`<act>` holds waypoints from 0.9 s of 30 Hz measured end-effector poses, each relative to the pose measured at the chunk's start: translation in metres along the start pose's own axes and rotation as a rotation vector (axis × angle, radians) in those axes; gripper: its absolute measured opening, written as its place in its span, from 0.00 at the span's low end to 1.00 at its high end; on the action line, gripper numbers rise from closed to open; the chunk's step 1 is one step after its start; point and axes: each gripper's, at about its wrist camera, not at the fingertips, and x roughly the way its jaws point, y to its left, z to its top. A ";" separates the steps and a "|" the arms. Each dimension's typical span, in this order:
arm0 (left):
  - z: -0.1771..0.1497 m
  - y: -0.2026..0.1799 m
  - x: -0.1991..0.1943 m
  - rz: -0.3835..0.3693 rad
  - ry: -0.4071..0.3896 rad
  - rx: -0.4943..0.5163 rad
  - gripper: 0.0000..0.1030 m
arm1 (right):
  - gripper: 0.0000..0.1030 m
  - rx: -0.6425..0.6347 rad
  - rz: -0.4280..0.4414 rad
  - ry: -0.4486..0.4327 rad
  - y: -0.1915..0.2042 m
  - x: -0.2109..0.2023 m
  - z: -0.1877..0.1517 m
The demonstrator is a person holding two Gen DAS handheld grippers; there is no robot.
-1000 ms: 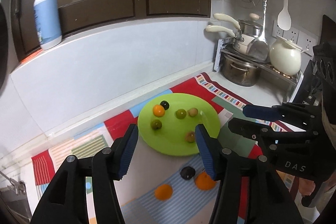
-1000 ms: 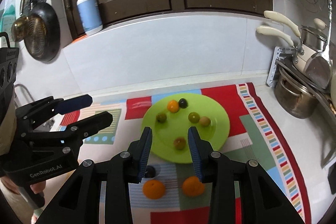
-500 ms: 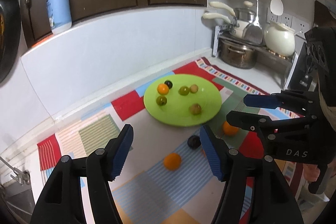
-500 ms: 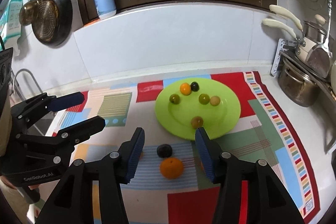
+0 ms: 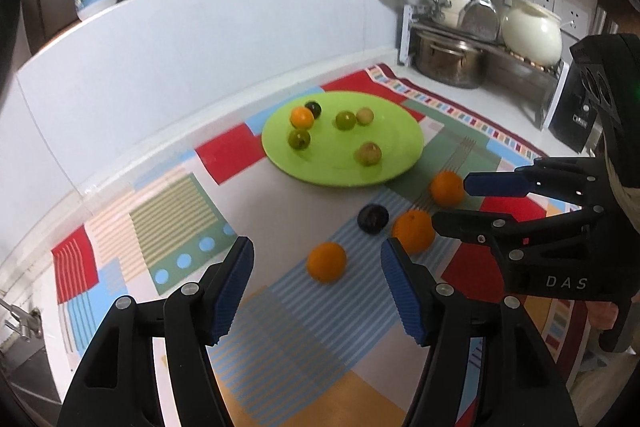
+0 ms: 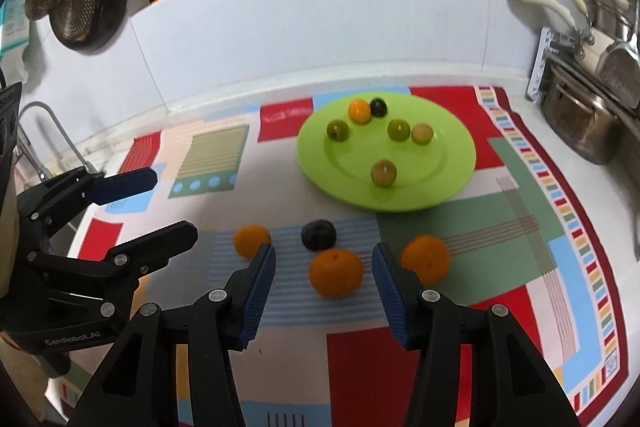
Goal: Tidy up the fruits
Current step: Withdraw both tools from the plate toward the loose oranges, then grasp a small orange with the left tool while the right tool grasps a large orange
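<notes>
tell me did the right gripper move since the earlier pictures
Yes. The right gripper has come back from the green plate toward the camera side and now frames the middle orange; before, it framed fruit on the plate. Its fingers have just been opening, touching nothing.

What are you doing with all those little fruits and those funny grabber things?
A person is tidying fruit with two grabbers. Six small fruits already sit on the green plate. Three oranges and one dark plum are on the patterned mat. The left gripper lines up on one orange, the right gripper on the middle orange. Both jaws have just been opening and hold nothing.
</notes>
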 end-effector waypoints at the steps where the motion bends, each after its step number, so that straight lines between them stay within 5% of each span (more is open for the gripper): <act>1: -0.002 0.000 0.003 -0.004 0.006 0.002 0.63 | 0.50 0.002 0.000 0.011 -0.001 0.003 -0.002; 27: -0.018 0.002 0.069 -0.080 0.085 0.084 0.57 | 0.50 -0.011 -0.008 0.150 -0.008 0.063 -0.016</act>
